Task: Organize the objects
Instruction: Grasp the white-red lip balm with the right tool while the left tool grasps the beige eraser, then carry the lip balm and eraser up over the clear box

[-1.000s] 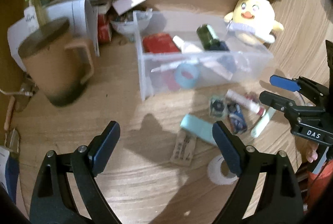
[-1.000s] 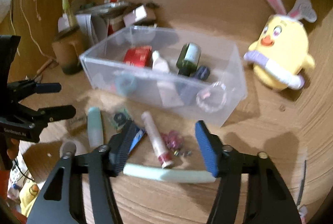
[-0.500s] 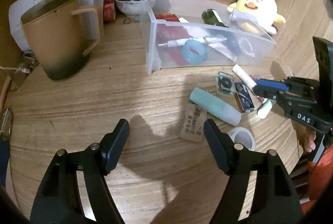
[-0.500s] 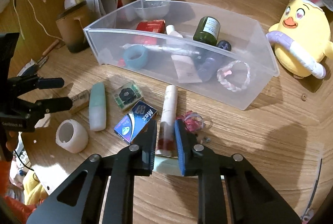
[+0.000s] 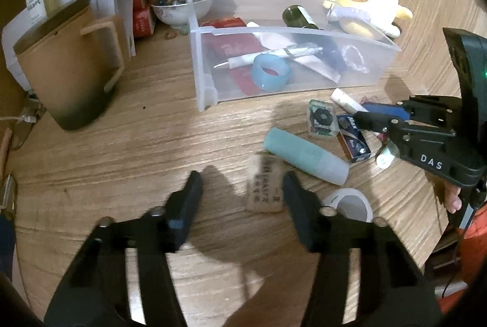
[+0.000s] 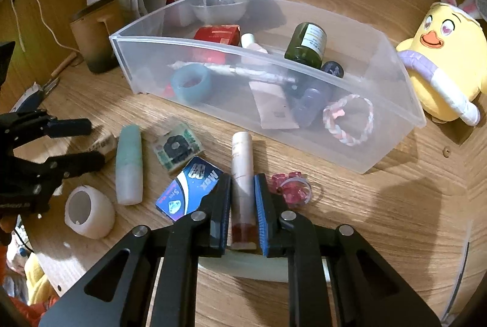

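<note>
The right gripper (image 6: 242,199) is clamped on the white tube (image 6: 242,175), just in front of the clear bin (image 6: 392,126). The left gripper (image 5: 242,190), jaws closing and empty, hovers over a brown packet (image 5: 264,187) farther from the bin.

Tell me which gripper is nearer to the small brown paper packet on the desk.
Left. The left gripper hangs over the brown paper packet, jaws closing either side of it. The right gripper is off beyond the mint tube, shut on the white tube.

I see a clear plastic bin (image 6: 380,144) on wood-grain table (image 6: 395,220). Inside it: pale blue ring (image 6: 191,82), dark green bottle (image 6: 306,45), pink-and-white braided band (image 6: 348,120). Beside the bin, a yellow plush (image 6: 441,59) with pink-lined ears.
</note>
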The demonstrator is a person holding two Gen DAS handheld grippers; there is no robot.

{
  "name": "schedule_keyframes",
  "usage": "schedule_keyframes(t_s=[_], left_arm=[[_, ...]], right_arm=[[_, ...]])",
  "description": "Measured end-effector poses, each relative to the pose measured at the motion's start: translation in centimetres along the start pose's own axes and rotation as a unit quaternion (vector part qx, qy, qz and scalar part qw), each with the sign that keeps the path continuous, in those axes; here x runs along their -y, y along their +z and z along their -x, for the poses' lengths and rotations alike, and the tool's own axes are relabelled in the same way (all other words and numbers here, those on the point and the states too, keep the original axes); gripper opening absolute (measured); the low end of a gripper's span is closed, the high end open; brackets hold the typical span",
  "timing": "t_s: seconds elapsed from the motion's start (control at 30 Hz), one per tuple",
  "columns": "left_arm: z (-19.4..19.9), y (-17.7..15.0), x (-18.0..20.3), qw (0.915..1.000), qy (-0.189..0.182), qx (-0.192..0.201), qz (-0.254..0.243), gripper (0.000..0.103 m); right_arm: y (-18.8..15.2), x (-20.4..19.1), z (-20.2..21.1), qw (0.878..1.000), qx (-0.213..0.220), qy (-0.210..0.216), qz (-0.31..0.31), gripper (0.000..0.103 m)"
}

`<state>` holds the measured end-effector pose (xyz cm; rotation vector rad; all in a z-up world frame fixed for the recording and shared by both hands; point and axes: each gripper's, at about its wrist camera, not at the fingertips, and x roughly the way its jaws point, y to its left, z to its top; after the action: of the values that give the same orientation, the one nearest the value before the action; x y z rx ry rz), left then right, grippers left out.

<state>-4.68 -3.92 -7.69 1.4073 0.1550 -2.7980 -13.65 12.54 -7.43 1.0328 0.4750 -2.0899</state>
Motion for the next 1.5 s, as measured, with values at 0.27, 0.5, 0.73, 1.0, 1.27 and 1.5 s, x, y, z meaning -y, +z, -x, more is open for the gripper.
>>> schedule_keyframes(t_s=[0.27, 0.5, 0.73, 1.0, 1.27, 1.5], left_arm=[[-0.1, 0.4, 0.0, 1.0, 0.002, 0.001, 0.005, 0.023], [1.2, 0.7, -0.4, 0.9996, 0.006, 0.021, 0.016, 0.023], [3.4, 2.1, -0.5, 0.998, 0.002, 0.058, 0.025, 0.023], [5.2, 4.2, 0.1, 0.9947, -0.007, 0.1, 0.023, 0.023], [6.1, 6.3, 0.6, 0.9914, -0.012, 0.129, 0.018, 0.023], [6.2, 8.3, 0.3, 0.9894, -0.012, 0.143, 0.025, 0.023]], right_arm=[[0.0, 0.0, 0.5, 1.0, 0.012, -0.001, -0.012, 0.014], [0.3, 0.0, 2.8, 0.999, 0.043, 0.007, -0.023, 0.014], [1.2, -0.1, 5.8, 0.996, 0.087, 0.012, -0.032, 0.014], [2.6, 0.2, 7.6, 0.991, 0.126, 0.018, -0.046, 0.014], [4.3, 1.1, 8.9, 0.987, 0.158, -0.012, -0.041, 0.014], [5.5, 2.6, 9.6, 0.983, 0.173, -0.046, -0.038, 0.014]])
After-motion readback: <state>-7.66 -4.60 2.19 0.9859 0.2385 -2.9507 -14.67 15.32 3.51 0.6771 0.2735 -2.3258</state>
